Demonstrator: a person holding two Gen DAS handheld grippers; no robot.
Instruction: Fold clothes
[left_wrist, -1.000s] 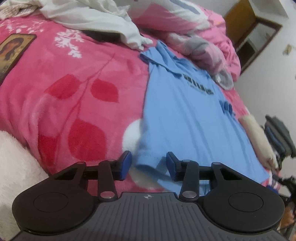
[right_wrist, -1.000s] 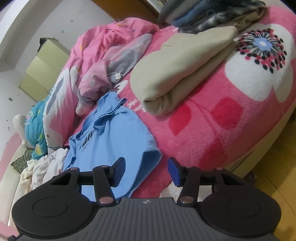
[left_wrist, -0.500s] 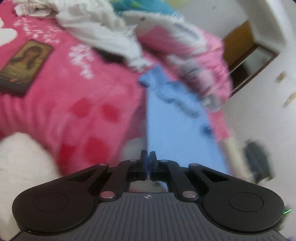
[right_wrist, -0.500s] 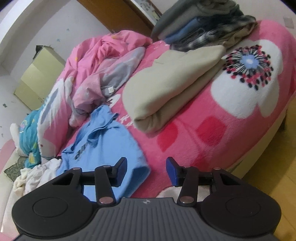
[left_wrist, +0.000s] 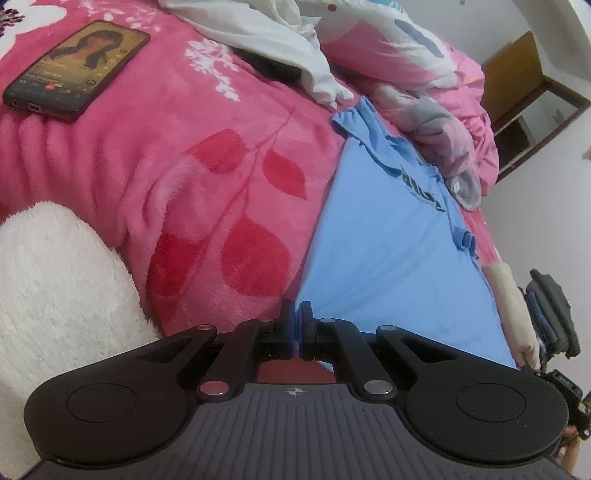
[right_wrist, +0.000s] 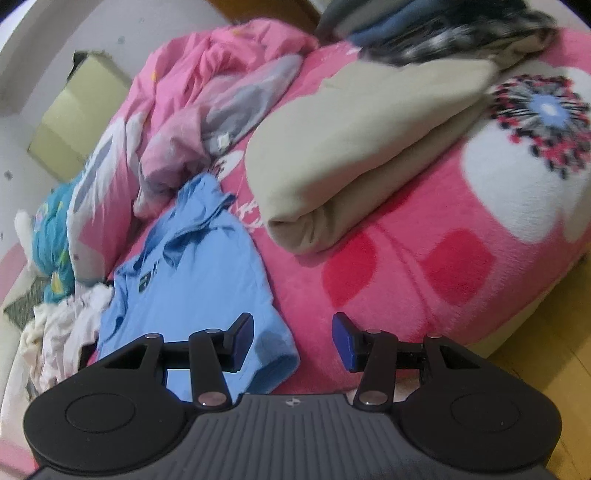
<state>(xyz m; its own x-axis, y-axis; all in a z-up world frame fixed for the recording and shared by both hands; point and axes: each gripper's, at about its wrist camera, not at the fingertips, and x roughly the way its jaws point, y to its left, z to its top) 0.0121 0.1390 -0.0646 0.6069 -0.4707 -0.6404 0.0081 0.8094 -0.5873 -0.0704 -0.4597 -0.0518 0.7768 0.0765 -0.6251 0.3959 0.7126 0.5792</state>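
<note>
Left wrist view: the left gripper has its jaws fully closed, the blue pads pressed together at the near corner of the blue shirt. Whether fabric sits between the pads cannot be told. The shirt lies flat on the pink blanket near the front edge of the bed, its collar and dark lettering toward the far end. A phone lies face up on the blanket toward the far left corner of the bed, screen lit, well apart from the shirt. A white garment is crumpled beyond the collar, and a fluffy white patch of the blanket shows at the near left edge. A pink and grey quilt is bunched just beside the shirt's far right side.

Right wrist view: the right gripper has its jaws partly apart, holding nothing. Its left finger sits over the near hem of the shirt; its right finger sits over bare blanket. The hem corner lies between the jaws, not pressed by the pads. A folded beige blanket rests near the shirt's right side, with a stack of dark folded clothes touching its far end. A pile of pale clothes touches the shirt's left edge. Yellow floor shows beyond the right edge of the bed.
</note>
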